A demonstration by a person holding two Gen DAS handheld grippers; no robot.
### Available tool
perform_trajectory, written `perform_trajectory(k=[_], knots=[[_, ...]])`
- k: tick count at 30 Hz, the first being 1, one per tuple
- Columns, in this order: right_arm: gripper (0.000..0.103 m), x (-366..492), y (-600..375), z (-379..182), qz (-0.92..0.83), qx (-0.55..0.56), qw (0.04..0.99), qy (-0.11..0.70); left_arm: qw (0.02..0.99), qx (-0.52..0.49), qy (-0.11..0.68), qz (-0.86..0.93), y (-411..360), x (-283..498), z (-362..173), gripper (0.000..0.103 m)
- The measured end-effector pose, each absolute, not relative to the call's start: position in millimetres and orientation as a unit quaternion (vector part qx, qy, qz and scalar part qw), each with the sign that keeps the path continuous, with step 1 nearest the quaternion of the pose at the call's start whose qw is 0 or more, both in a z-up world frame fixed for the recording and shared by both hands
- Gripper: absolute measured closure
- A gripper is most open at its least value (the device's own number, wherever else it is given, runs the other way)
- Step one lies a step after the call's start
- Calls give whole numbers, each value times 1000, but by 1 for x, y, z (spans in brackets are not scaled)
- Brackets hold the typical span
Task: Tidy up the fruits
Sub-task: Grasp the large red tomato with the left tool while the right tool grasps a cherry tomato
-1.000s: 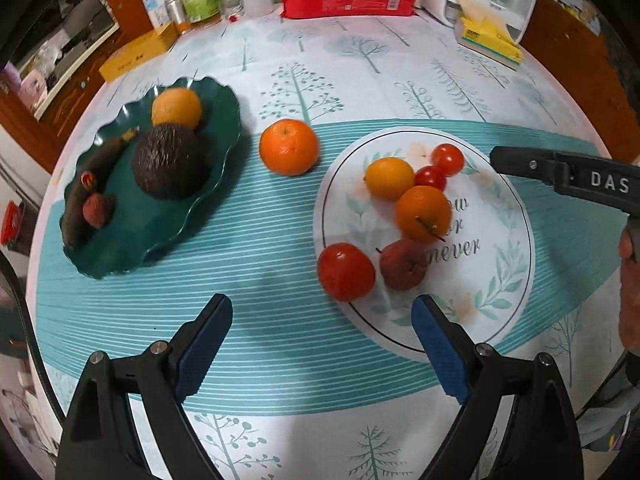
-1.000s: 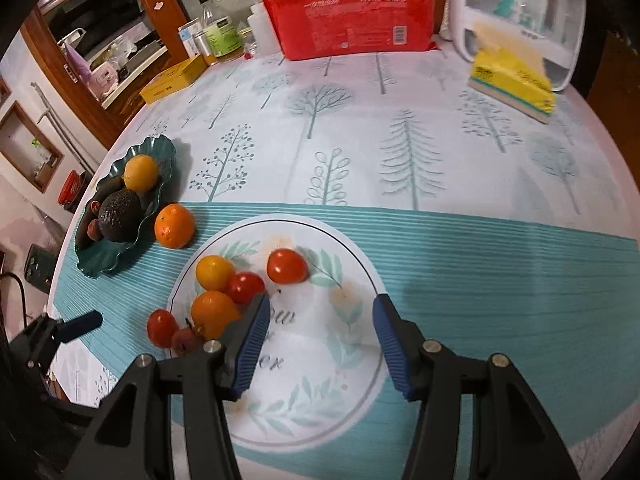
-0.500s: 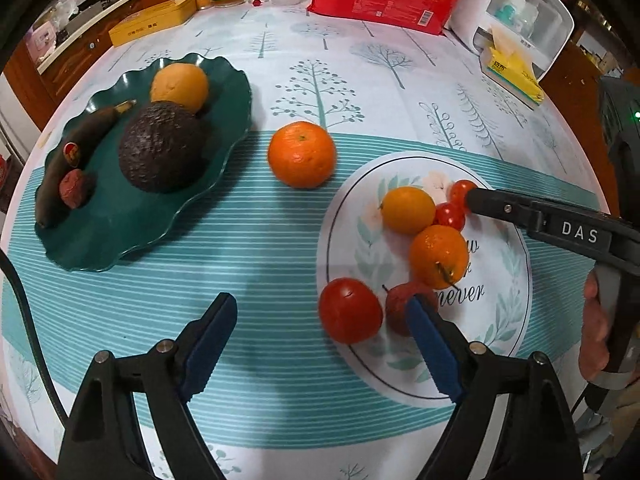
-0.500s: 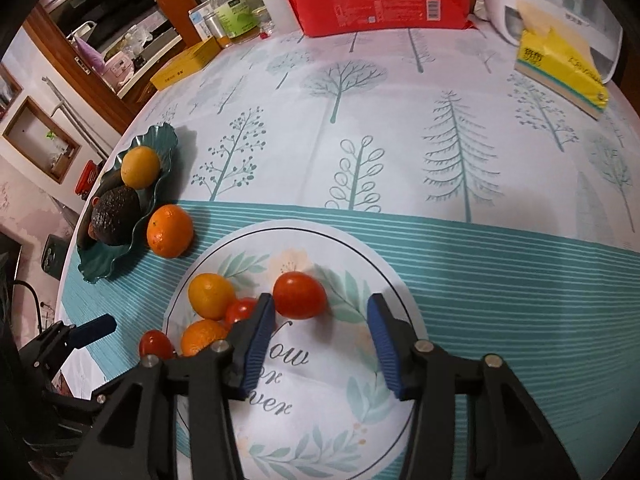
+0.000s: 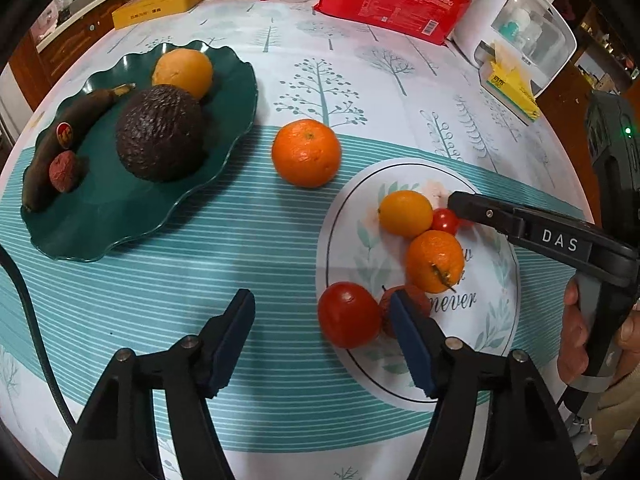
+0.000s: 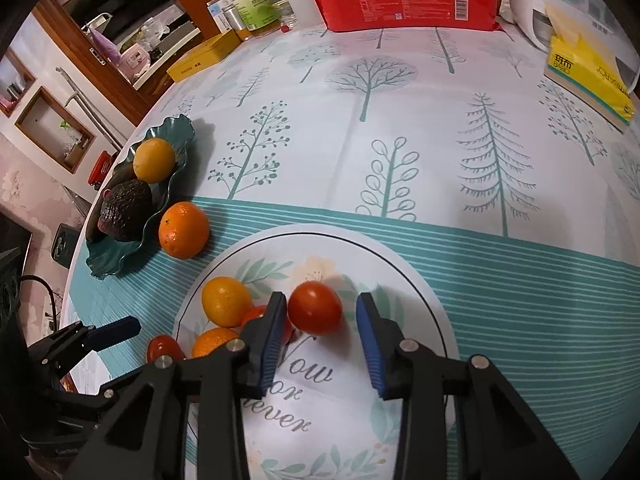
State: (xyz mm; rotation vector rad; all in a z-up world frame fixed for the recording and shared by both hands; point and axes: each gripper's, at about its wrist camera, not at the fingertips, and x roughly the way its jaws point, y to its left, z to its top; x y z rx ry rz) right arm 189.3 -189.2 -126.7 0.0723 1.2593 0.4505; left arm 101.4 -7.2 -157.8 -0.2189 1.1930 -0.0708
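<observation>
Sorting looked only partly done. The green plate near the table's left edge already held an avocado, a yellow-orange citrus, a dark banana and a small reddish fruit. A loose orange sat on the tablecloth between that plate and the white printed mat, touching neither in the left view. Still on the mat: a yellow citrus, a stemmed mandarin, a small cherry tomato, a lychee-like fruit partly hidden by a pad, and a big tomato on the mat's near-left rim. So most fruit was left to sort; which plate each belongs to cannot be told. The right gripper had a tomato between its pads, left pad at or on it, a sliver of gap at the right pad, so not gripped yet; its jaws had just been closing. The left gripper was about half open, jaws just closing too, big tomato between the pads but not touched. Versus a second earlier: both grippers sat lower and nearer the mat, the right one had gone from hovering short of the tomato to bracketing it, and the left one had narrowed from wide open around bare cloth. Fruit positions looked unchanged.
</observation>
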Motion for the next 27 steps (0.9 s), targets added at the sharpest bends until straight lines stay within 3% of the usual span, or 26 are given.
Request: perform_trajectory(k=[17, 27], knots=[[68, 183, -178, -129, 195, -38, 798, 569, 830, -55, 553, -47, -22, 103, -158, 40], [74, 179, -177, -127, 189, -56, 801, 565, 822, -63, 561, -76, -29, 101, -161, 60]])
